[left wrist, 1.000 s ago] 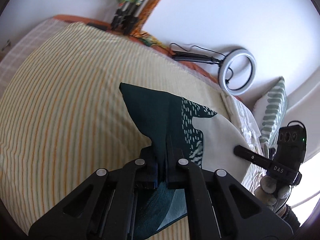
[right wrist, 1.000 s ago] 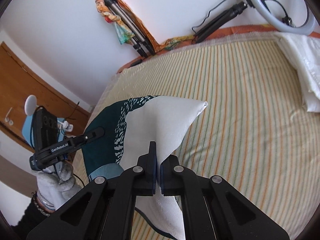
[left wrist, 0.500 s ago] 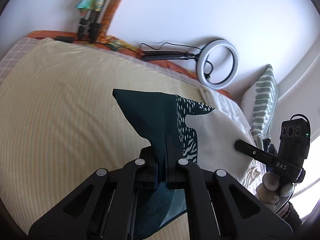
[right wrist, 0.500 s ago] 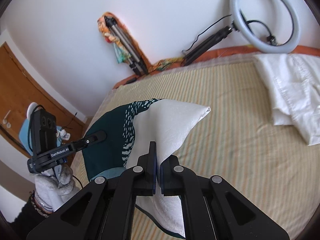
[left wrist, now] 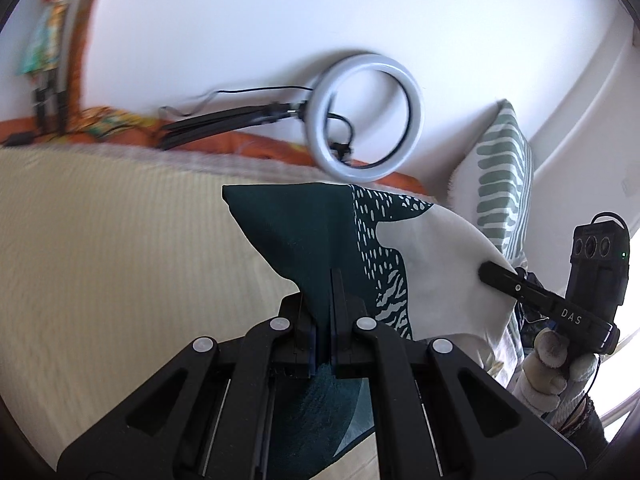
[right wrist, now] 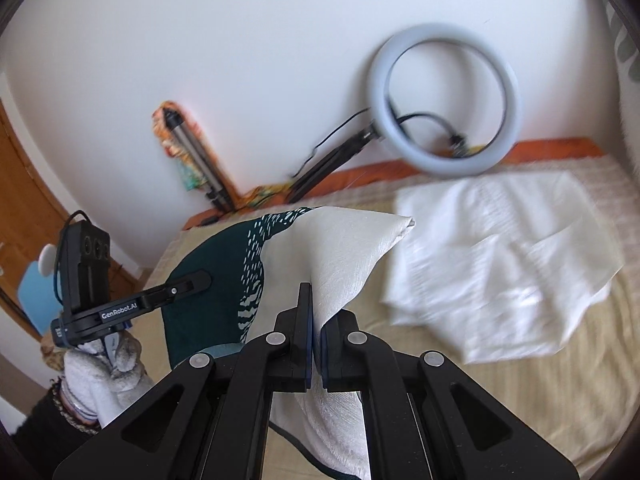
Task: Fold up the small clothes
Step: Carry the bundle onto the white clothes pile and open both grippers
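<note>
Fingers (left wrist: pixel 342 292) of your left gripper (left wrist: pixel 324 320) are pinched tight on the dark green part of the cloth (left wrist: pixel 304 232); fingers (right wrist: pixel 306 308) of your right gripper (right wrist: pixel 316 320) are clamped on its white part (right wrist: pixel 344 248). Both hold the same piece, stretched between the 2 tools and lifted off the bed (right wrist: pixel 540 400). Its lower end drops behind each gripper body, so you cannot see where the hem hangs or whether it touches the sheet.

No containers appear in either view.

In the left wrist view your right gloved hand (left wrist: pixel 556 364) sits at the right edge with its tool, partly cut off by the frame. In the right wrist view your left gloved hand (right wrist: pixel 100 368) is low left, the wrist cropped.

Beyond the held cloth, a white garment (right wrist: pixel 504 256) lies flat and blurred on the striped sheet, just right of the cloth's white corner. To the left the sheet (left wrist: pixel 120 260) runs bare toward the far edge.

Farther back, a ring light (right wrist: pixel 444 100) leans on the wall, motion-blurred; a folded tripod (right wrist: pixel 196 160) with patterned fabric stands left of it. A striped pillow (left wrist: pixel 504 184) is propped at the right wall in the left wrist view.
</note>
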A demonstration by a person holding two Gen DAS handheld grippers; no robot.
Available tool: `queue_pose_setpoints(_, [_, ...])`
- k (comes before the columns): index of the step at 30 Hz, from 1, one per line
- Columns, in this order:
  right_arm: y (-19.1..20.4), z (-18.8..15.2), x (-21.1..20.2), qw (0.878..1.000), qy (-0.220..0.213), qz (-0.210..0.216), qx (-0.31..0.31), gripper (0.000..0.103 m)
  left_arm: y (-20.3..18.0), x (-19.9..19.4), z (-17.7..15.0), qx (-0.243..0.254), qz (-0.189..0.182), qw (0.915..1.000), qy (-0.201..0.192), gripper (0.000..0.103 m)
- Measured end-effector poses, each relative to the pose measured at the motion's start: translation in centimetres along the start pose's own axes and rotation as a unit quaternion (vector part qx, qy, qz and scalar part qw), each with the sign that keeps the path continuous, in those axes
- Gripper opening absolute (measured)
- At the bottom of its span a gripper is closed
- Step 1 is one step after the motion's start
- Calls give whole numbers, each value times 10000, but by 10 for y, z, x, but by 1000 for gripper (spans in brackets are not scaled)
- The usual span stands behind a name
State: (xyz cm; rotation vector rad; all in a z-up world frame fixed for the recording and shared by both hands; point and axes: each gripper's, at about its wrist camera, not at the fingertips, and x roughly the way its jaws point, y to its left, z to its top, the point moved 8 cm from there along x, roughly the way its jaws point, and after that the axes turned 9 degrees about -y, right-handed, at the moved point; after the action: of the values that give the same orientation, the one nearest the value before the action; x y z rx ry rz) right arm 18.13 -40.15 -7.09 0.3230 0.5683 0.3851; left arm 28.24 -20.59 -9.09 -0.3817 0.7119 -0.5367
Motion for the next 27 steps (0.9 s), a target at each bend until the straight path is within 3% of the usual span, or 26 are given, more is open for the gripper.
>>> queue_pose_setpoints(11, [-125, 57, -10, 9981, -336, -500, 143, 1, -85, 117, 26, 286, -224, 9993, 83, 2])
queue_pose_setpoints(20, [-192, 67, 29, 9958, -210, -884, 143, 1, -92, 188, 26, 449, 17, 9988, 205, 2])
queue_pose_setpoints(27, [-211, 59, 45, 9946, -19, -1036, 89, 2, -84, 204, 19, 571, 186, 9975, 372, 2])
